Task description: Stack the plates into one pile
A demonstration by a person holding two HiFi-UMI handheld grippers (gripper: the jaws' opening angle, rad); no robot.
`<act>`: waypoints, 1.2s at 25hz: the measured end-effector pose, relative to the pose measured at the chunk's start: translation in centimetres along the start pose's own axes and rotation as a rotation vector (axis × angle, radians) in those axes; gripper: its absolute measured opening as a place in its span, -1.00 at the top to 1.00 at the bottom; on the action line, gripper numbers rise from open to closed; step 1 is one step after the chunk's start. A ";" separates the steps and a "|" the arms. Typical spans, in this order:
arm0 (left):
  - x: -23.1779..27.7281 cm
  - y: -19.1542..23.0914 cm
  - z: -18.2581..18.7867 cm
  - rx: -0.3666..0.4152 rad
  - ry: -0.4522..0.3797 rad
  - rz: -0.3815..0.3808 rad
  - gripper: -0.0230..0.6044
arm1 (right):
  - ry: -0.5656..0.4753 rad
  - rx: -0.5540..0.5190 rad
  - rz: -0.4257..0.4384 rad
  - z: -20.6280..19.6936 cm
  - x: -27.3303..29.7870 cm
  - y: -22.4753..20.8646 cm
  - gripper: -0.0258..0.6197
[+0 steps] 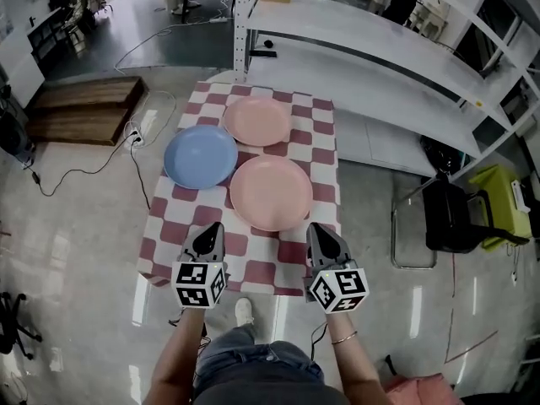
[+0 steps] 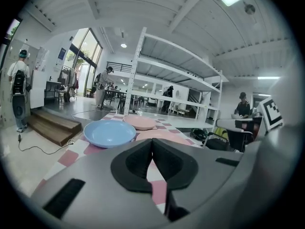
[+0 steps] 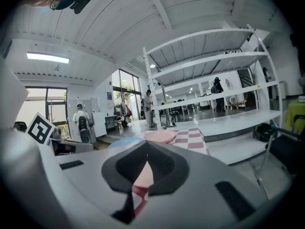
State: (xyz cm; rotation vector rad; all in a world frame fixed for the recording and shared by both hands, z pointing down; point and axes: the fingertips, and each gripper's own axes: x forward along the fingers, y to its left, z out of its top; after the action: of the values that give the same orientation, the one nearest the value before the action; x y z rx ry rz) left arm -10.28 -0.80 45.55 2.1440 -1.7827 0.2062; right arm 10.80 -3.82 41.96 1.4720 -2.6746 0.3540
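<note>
Three plates lie apart on a red-and-white checked table (image 1: 321, 167): a blue plate (image 1: 200, 156) at the left, a pink plate (image 1: 257, 121) at the far side, and a larger pink plate (image 1: 271, 192) nearest me. My left gripper (image 1: 207, 236) hovers over the table's near edge, shut and empty, short of the blue plate (image 2: 109, 132). The right gripper (image 1: 321, 239) is level with it at the near right, also shut and empty, just short of the near pink plate (image 3: 142, 175). The far pink plate (image 2: 139, 122) shows beyond the blue one.
A white shelving rack (image 1: 371, 49) stands behind and to the right of the table. A dark chair (image 1: 451, 213) with a green bag is at the right. Wooden steps (image 1: 80, 108) and floor cables lie at the left. People stand far off in the room.
</note>
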 end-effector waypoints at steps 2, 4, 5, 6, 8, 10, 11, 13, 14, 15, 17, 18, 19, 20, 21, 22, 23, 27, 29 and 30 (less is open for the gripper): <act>1.0 0.7 -0.1 -0.005 0.013 -0.009 0.88 | 0.008 -0.006 -0.018 0.0 1.0 -0.3 0.89; 1.8 1.3 -0.1 -0.019 0.024 -0.015 0.88 | 0.021 -0.014 -0.032 0.0 1.7 -0.5 0.89; 2.2 1.5 -0.1 -0.027 0.028 -0.019 0.88 | 0.029 -0.016 -0.039 -0.1 2.1 -0.6 0.89; 2.6 1.5 -0.1 -0.034 0.030 -0.024 0.88 | 0.037 -0.018 -0.045 -0.1 2.4 -0.9 0.89; 3.4 1.6 -0.1 -0.038 0.034 -0.032 0.88 | 0.049 -0.019 -0.054 -0.3 2.9 -1.4 0.89; 4.2 1.8 -0.3 -0.041 0.039 -0.033 0.87 | 0.055 -0.020 -0.063 -0.5 3.4 -1.8 0.89; 4.6 2.0 -0.4 -0.045 0.042 -0.033 0.87 | 0.057 -0.022 -0.067 -0.6 3.7 -2.0 0.89; 5.3 2.3 -0.5 -0.056 0.051 -0.031 0.87 | 0.064 -0.026 -0.072 -0.7 4.4 -2.3 0.89; 5.6 2.4 -0.6 -0.059 0.057 -0.030 0.87 | 0.069 -0.029 -0.074 -0.7 4.6 -2.5 0.89; 5.8 2.4 -0.7 -0.061 0.062 -0.029 0.87 | 0.075 -0.032 -0.075 -0.8 4.9 -2.6 0.89; 6.2 2.6 -0.7 -0.061 0.068 -0.024 0.87 | 0.084 -0.034 -0.074 -0.8 5.4 -2.9 0.89; 6.4 2.7 -0.6 -0.060 0.069 -0.020 0.87 | 0.085 -0.034 -0.071 -0.8 5.6 -3.0 0.89; 6.6 2.9 -0.5 -0.059 0.070 -0.016 0.87 | 0.085 -0.033 -0.068 -0.7 5.9 -3.1 0.89; 6.9 3.1 -0.5 -0.057 0.071 -0.010 0.87 | 0.084 -0.031 -0.063 -0.7 6.2 -3.2 0.89; 7.1 3.4 -0.4 -0.056 0.073 -0.002 0.87 | 0.084 -0.030 -0.056 -0.6 6.6 -3.2 0.89; 7.4 3.6 -0.5 -0.056 0.077 0.009 0.87 | 0.086 -0.029 -0.047 -0.6 6.9 -3.2 0.89; 7.6 4.0 -0.5 -0.058 0.081 0.022 0.87 | 0.088 -0.029 -0.035 -0.6 7.4 -3.2 0.89; 7.8 6.0 -0.6 -0.078 0.093 0.089 0.83 | 0.091 -0.031 0.041 -0.1 9.9 -2.0 0.89; 7.6 7.5 -0.6 -0.089 0.094 0.128 0.82 | 0.092 -0.031 0.092 0.3 11.8 -0.9 0.89; 7.5 8.4 -0.5 -0.095 0.092 0.148 0.82 | 0.094 -0.034 0.119 0.5 12.8 -0.2 0.89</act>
State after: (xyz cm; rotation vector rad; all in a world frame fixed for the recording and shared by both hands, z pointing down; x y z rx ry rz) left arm -16.87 -8.82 49.87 1.9082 -1.8603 0.2478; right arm 4.09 -14.61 43.64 1.2574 -2.6862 0.3732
